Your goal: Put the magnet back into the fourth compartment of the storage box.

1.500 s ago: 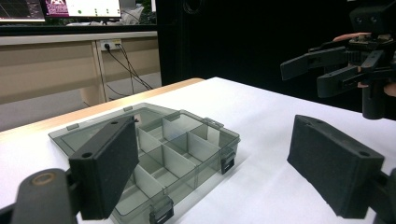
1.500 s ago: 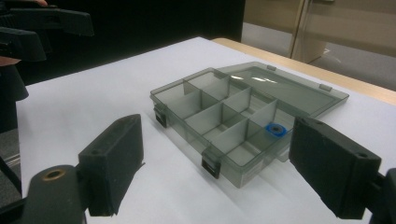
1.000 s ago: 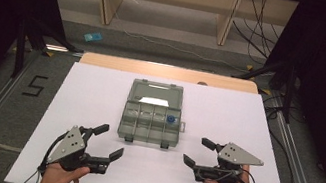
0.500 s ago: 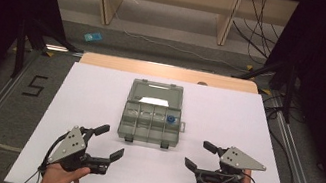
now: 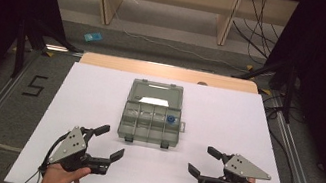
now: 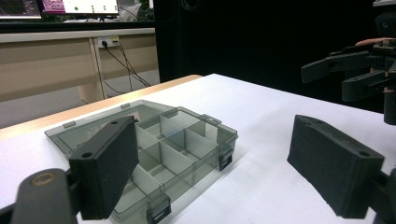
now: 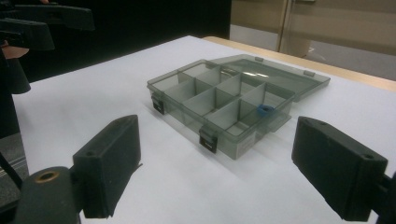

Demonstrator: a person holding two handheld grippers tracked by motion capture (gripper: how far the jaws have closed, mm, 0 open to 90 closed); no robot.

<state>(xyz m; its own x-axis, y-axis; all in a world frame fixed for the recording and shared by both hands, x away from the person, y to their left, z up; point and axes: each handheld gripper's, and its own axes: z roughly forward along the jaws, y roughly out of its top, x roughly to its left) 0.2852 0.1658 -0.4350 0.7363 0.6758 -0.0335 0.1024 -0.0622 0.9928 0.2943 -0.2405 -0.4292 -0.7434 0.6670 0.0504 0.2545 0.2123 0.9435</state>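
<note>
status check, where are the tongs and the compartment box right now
Left tongs and right tongs open, empty, near table edge. Compartment box between them, lid closed, latches facing tongs, small blue piece inside. Nothing in the way.

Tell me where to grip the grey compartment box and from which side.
Take the compartment box by its near front wall, between the two black latches, coming in low from the person's side. It lies flat with both open grippers, left and right, in front of it. A corner grip may twist it.
</note>
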